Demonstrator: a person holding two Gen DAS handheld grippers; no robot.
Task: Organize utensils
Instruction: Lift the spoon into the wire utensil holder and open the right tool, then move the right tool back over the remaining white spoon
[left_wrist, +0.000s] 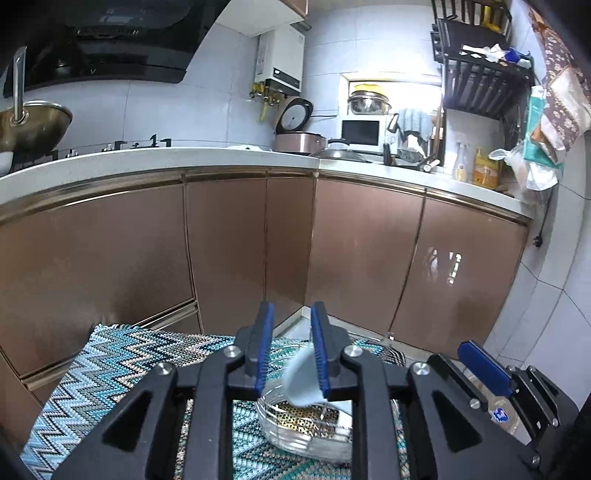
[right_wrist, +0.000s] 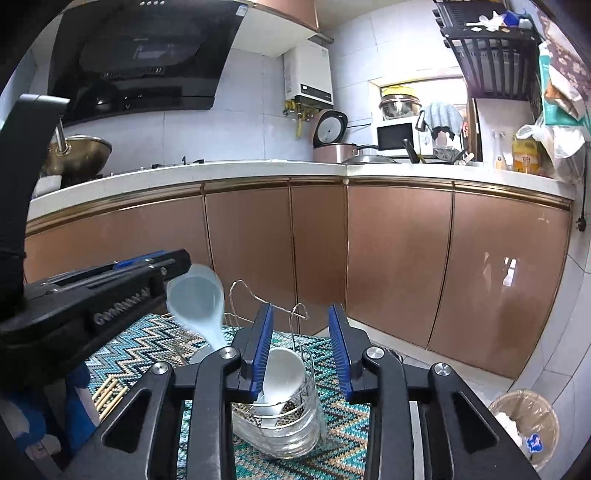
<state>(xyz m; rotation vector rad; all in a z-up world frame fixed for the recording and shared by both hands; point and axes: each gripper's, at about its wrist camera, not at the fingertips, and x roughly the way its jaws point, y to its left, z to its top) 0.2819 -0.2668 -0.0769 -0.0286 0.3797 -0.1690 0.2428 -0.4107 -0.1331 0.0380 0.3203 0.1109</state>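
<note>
In the left wrist view my left gripper (left_wrist: 292, 312) stands open over a clear glass holder (left_wrist: 284, 432) with a wire rack. A light blue spoon (left_wrist: 301, 380) leans on its right pad, apart from the left pad. One finger of my right gripper (left_wrist: 484, 369) shows at the right. In the right wrist view my right gripper (right_wrist: 301, 314) is open around a white spoon (right_wrist: 282, 376), which stands in the glass holder (right_wrist: 295, 441) and rests against the left pad only. My left gripper (right_wrist: 177, 266) reaches in from the left, with the blue spoon (right_wrist: 195, 302) bowl-up at its tip.
The holder sits on a zigzag-patterned cloth (right_wrist: 147, 343) over a small table. Wooden chopsticks (right_wrist: 110, 391) lie on the cloth at the left. Brown cabinet doors (right_wrist: 399, 258) and a white counter (right_wrist: 258, 171) rise behind. A lined waste bin (right_wrist: 524, 421) stands at the lower right.
</note>
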